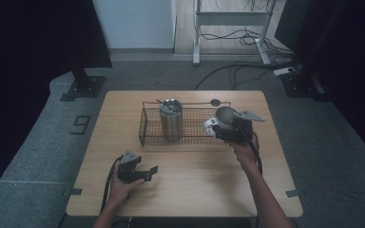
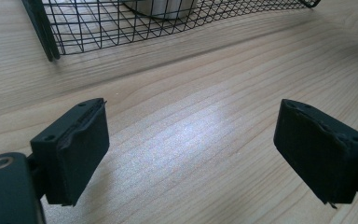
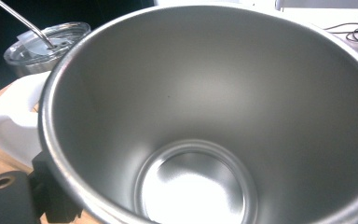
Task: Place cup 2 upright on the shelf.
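Observation:
A steel mug (image 1: 225, 115) with a white handle (image 1: 210, 126) hangs at the right end of the black wire basket (image 1: 144, 128), with my right gripper (image 1: 235, 131) shut on it. In the right gripper view the mug's hollow inside (image 3: 205, 116) faces the camera, its handle (image 3: 14, 126) to the left, and one black jaw shows at the bottom left. A steel tumbler (image 1: 171, 119) with a clear lid (image 3: 46, 44) and straw (image 3: 21, 21) stands upright in the basket. My left gripper (image 1: 149, 172) rests open near the table's front left, its jaws (image 2: 191, 149) wide over bare wood.
The basket's front wall (image 2: 74, 28) lies just ahead of the left gripper. A small black disc (image 1: 215, 101) sits on the wooden table (image 1: 195, 190) behind the basket. Cables (image 1: 247, 38) and stand feet (image 1: 83, 88) are on the floor beyond the table.

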Demonstrator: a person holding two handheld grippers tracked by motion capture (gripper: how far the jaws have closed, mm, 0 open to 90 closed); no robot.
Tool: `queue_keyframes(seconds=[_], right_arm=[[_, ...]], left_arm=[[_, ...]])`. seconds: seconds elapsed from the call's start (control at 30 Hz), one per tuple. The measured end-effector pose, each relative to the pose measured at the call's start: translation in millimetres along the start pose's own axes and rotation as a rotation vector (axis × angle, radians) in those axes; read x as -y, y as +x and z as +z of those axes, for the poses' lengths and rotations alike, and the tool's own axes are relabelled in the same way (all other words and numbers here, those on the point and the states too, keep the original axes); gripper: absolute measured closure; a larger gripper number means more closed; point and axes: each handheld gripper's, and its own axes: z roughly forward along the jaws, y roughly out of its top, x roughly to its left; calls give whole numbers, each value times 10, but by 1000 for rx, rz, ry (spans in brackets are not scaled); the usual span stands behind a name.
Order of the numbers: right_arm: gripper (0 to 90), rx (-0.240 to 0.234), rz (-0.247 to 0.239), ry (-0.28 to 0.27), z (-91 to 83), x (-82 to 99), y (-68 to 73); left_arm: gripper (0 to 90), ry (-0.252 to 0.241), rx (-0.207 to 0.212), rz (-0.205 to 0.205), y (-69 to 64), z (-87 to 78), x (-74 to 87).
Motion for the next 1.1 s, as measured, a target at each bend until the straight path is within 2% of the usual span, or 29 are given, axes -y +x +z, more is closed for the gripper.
queue_keyframes(seconds=[0.47, 1.1], right_arm=[[77, 13, 22, 17, 101, 5, -90], [77, 13, 15, 31, 253, -111, -92]], left_arm=[[105, -2, -2, -1, 4, -10, -2], [106, -2, -1, -4, 21, -19, 0]])
